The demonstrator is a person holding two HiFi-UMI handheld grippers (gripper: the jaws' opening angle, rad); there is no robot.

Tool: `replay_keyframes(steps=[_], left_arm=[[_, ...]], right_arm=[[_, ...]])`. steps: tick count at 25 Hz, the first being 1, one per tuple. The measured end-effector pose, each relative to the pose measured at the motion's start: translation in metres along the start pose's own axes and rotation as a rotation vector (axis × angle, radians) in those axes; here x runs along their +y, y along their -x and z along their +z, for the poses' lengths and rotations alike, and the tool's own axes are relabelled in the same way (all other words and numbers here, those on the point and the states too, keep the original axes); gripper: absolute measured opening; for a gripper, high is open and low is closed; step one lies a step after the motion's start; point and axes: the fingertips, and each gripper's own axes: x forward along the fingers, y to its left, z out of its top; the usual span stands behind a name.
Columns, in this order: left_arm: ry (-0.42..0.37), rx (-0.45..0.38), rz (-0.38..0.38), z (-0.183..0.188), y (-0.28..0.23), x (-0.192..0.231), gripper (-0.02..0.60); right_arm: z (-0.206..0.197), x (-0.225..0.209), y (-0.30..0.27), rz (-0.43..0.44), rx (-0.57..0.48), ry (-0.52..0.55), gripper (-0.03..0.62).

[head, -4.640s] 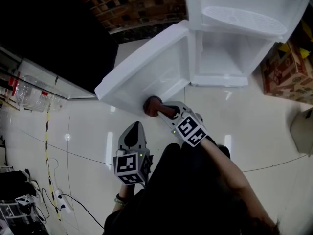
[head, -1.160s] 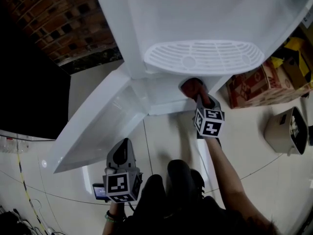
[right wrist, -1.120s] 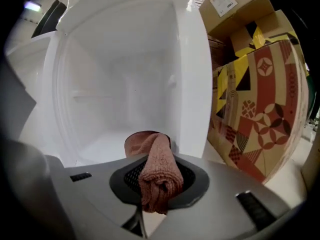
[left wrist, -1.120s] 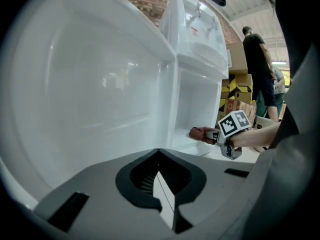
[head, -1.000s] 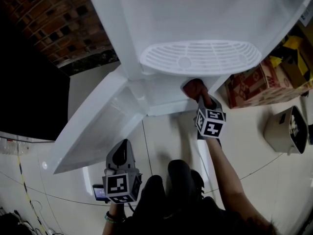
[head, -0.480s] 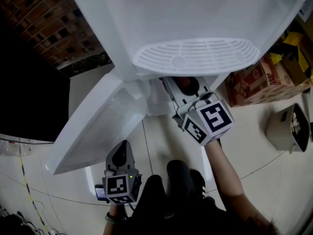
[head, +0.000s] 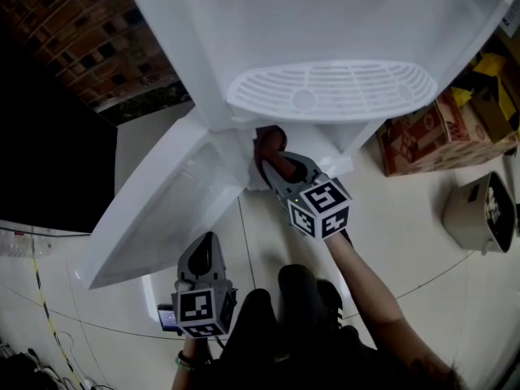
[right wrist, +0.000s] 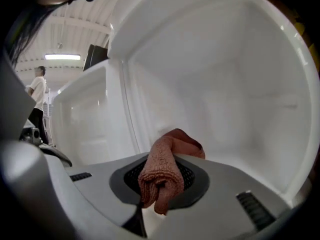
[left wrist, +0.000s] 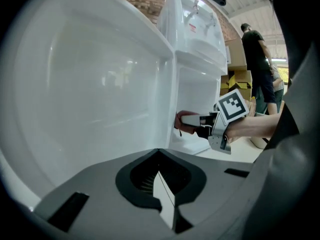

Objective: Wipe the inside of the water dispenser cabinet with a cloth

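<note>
The white water dispenser stands ahead with its cabinet door swung open to the left. My right gripper is shut on a reddish-brown cloth and presses it against the left side of the cabinet opening, just under the drip tray. In the right gripper view the cloth bulges out of the jaws before the white inner wall. My left gripper hangs low beside the door, shut and holding nothing. In its own view the left gripper faces the door's inner side and the cloth.
Cardboard boxes stand right of the dispenser and a beige bin sits on the tiled floor further right. A brick wall and a dark panel lie at the left. People stand behind the dispenser.
My right gripper has carried the cloth from the right part of the cabinet opening across to its left side. The left gripper has stayed in place.
</note>
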Motion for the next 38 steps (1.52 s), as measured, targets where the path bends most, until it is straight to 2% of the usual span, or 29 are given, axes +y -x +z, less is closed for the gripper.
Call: replay_keyframes(steps=[5,8,11,14,17,19,21,25,29,32,34,38], left_arm=[[0.005,0.008,-0.002,-0.004,0.0,0.001,-0.009],[0.006,0.01,-0.002,-0.005,0.0,0.001,-0.011],[0.006,0.012,-0.002,-0.006,0.001,0.003,-0.011],[0.003,0.019,-0.004,-0.011,0.002,0.005,-0.009],[0.011,0.027,0.005,-0.014,0.002,0.009,-0.009],[0.018,0.03,0.009,-0.016,0.002,0.011,-0.009],[0.019,0.035,0.009,-0.019,0.002,0.013,-0.011],[0.018,0.043,0.007,-0.023,0.002,0.013,-0.011],[0.018,0.064,0.016,-0.03,0.002,0.015,-0.011],[0.017,0.064,0.017,-0.03,0.002,0.015,-0.011],[0.014,0.062,0.016,-0.029,0.001,0.015,-0.009],[0.003,0.065,0.007,-0.028,0.002,0.01,-0.009]], right_arm=[[-0.06,-0.006,-0.011,0.017,0.187,0.01,0.077],[-0.059,-0.009,-0.012,0.019,0.208,-0.007,0.077],[-0.017,-0.024,-0.011,-0.031,0.107,-0.043,0.077],[0.047,-0.038,-0.008,-0.06,-0.088,-0.115,0.078],[0.105,-0.046,-0.009,-0.048,-0.243,-0.113,0.078],[0.128,-0.05,-0.011,-0.046,-0.301,-0.09,0.078],[0.135,-0.054,-0.014,-0.05,-0.323,-0.091,0.078],[0.103,-0.062,-0.033,-0.064,-0.238,-0.095,0.078],[0.027,-0.065,-0.054,-0.069,-0.006,-0.056,0.077],[-0.024,-0.063,-0.057,-0.072,0.157,0.033,0.078],[-0.037,-0.059,-0.057,-0.066,0.19,0.056,0.078],[-0.04,-0.057,-0.058,-0.064,0.192,0.033,0.078]])
